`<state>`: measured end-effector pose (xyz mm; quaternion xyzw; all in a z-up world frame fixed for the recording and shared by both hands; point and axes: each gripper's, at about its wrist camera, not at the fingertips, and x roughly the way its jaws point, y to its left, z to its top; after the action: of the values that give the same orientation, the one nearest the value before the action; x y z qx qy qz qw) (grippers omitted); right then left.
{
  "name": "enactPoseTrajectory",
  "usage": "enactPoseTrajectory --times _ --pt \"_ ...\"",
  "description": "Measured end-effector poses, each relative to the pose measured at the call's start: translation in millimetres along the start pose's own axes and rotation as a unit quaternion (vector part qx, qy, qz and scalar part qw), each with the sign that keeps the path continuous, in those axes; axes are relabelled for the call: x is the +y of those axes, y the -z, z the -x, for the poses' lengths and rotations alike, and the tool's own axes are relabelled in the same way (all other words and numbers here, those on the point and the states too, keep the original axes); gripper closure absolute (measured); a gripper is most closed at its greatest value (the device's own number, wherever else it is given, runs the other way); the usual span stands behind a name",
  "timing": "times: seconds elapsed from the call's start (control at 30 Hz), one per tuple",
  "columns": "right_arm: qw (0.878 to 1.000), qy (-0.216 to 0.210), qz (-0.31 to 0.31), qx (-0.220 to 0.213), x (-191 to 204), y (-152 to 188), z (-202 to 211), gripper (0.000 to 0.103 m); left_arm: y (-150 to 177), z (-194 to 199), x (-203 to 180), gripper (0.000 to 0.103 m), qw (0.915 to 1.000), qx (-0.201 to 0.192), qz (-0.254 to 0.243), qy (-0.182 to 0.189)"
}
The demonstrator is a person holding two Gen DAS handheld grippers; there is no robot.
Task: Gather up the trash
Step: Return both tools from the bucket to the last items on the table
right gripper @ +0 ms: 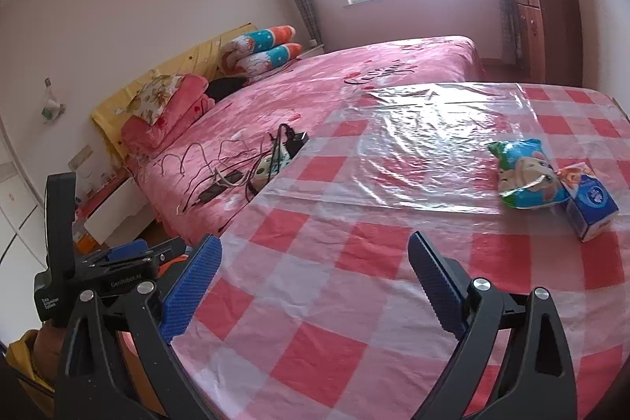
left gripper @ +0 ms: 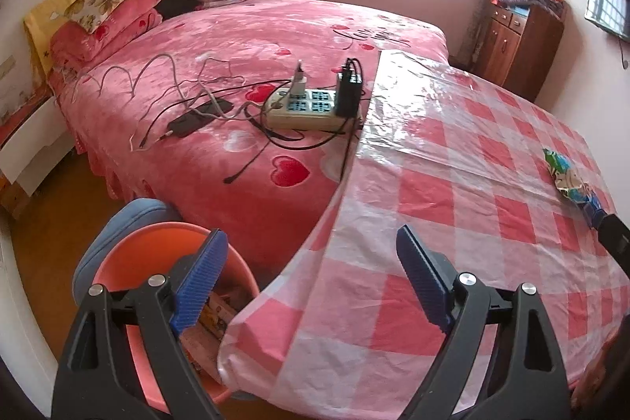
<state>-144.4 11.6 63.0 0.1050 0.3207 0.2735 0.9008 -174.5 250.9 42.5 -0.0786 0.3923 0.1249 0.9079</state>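
- Both our grippers, left gripper (left gripper: pixel 311 282) and right gripper (right gripper: pixel 315 286), hang wide, empty
- We approach the snack wrapper (right gripper: pixel 525 174), probably crumpled, low from the near side, then carton (right gripper: pixel 590 201)

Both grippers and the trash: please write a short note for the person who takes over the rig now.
Left gripper: open, holds nothing, above the table corner beside the orange plastic bin.
Right gripper: open, holds nothing, over the pink checked tablecloth.
Trash on the table: crumpled blue-green snack wrapper and small blue-white carton, touching each other.
Done: the bin already holds some paper packaging.
Left: pick up the wrapper and the carton, drop both in the bin.
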Motion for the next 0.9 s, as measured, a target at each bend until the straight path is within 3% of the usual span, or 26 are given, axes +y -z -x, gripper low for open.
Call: enactPoseTrajectory --times 0.9 --pt "0.998 0.022 -0.055 -0.019 -72 -3 26 0.008 -1 -9 -81 0.014 0.9977 0.009 -0.066 0.015"
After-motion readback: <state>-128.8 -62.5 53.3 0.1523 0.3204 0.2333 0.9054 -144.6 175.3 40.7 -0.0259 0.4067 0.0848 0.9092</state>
